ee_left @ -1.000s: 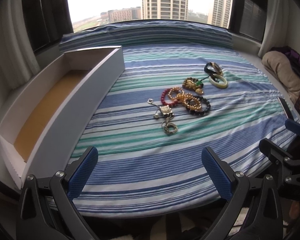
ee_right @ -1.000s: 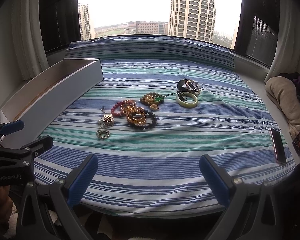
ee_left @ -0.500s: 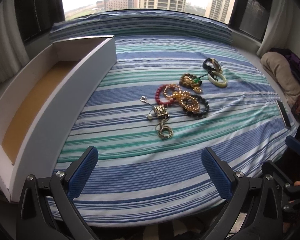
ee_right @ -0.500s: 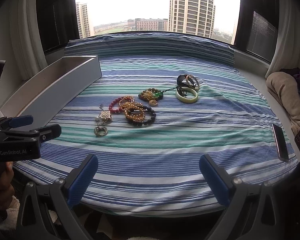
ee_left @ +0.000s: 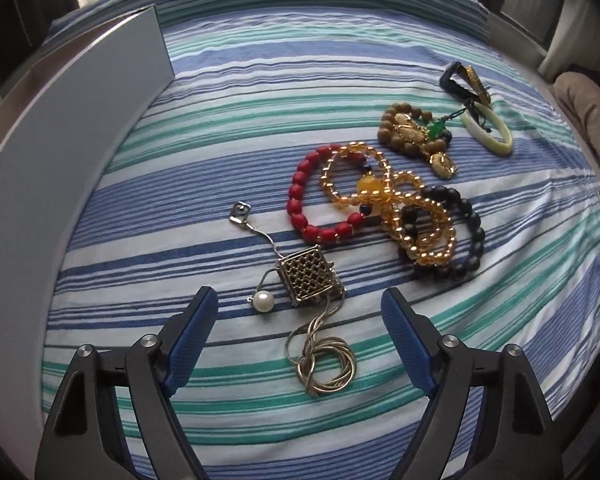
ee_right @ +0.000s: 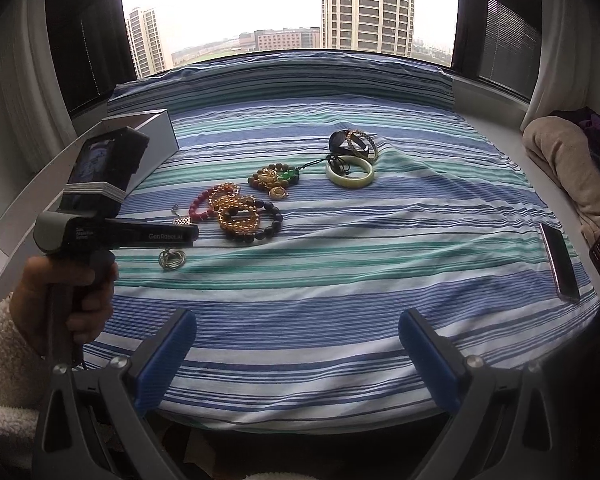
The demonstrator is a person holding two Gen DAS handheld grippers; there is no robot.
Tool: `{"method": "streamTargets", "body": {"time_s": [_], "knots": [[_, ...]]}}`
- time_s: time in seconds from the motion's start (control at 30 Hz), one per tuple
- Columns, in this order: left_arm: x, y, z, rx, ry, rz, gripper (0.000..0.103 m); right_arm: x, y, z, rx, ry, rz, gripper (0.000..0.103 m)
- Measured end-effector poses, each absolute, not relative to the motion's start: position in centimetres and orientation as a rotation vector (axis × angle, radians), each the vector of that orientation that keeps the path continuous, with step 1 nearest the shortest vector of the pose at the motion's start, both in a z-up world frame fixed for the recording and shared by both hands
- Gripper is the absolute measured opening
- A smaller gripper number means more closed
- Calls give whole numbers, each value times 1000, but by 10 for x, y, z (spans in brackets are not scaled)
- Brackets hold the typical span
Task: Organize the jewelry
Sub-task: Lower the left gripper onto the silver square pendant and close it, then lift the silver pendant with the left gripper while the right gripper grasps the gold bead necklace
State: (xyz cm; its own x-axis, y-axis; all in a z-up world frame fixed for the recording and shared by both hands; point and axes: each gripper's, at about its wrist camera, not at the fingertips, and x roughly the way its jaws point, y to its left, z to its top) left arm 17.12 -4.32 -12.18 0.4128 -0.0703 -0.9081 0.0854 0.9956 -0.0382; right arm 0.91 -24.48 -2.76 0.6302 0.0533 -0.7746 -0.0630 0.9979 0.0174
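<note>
My left tongs [ee_left: 296, 312] hang released over the chain [ee_left: 324, 364]: light, limp, slippery. I'd pinch its cage pendant [ee_left: 308, 278] at 12 o'clock. Right tongs [ee_right: 296, 334] gape too.

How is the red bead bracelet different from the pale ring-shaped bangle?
The red bracelet is a loop of many separate red beads; the pale bangle is one smooth solid ring, creamy green-white. The red bracelet lies under a yellow bead string near the middle of the pile; the bangle lies at the far right end, with a dark cord across it. Both lie flat on the striped sheet, untouched by either gripper.
</note>
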Motion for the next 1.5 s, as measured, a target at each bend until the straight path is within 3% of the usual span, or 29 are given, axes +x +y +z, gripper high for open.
{"method": "streamTargets", "body": {"time_s": [0.13,0.23,0.27,0.7,0.93,1.0,1.07,1.23,1.33,1.5], "knots": [[173,-47,-128,49,1140,-85,71,14,-253,-31,2,897,51,103],[172,-47,-127,55,1119,-93,55,19,-256,-33,6,901,50,103],[172,-48,-126,56,1116,-97,46,20,-255,-33,5,901,52,103],[141,-8,-97,-46,1111,-129,42,30,-248,-33,1,907,97,103],[107,25,-80,-70,1089,-95,42,91,-230,-37,-69,878,312,103],[98,33,-77,-89,1082,-84,42,117,-218,-45,-102,907,360,95],[90,42,-75,-112,1080,-71,42,141,-202,-54,-148,943,438,67],[76,57,-77,-136,1084,-51,42,186,-165,-80,-253,1028,582,41],[72,64,-80,-148,1089,-42,42,208,-150,-94,-292,1079,617,35],[67,70,-80,-163,1087,-44,42,233,-137,-118,-352,1171,628,34]]}}
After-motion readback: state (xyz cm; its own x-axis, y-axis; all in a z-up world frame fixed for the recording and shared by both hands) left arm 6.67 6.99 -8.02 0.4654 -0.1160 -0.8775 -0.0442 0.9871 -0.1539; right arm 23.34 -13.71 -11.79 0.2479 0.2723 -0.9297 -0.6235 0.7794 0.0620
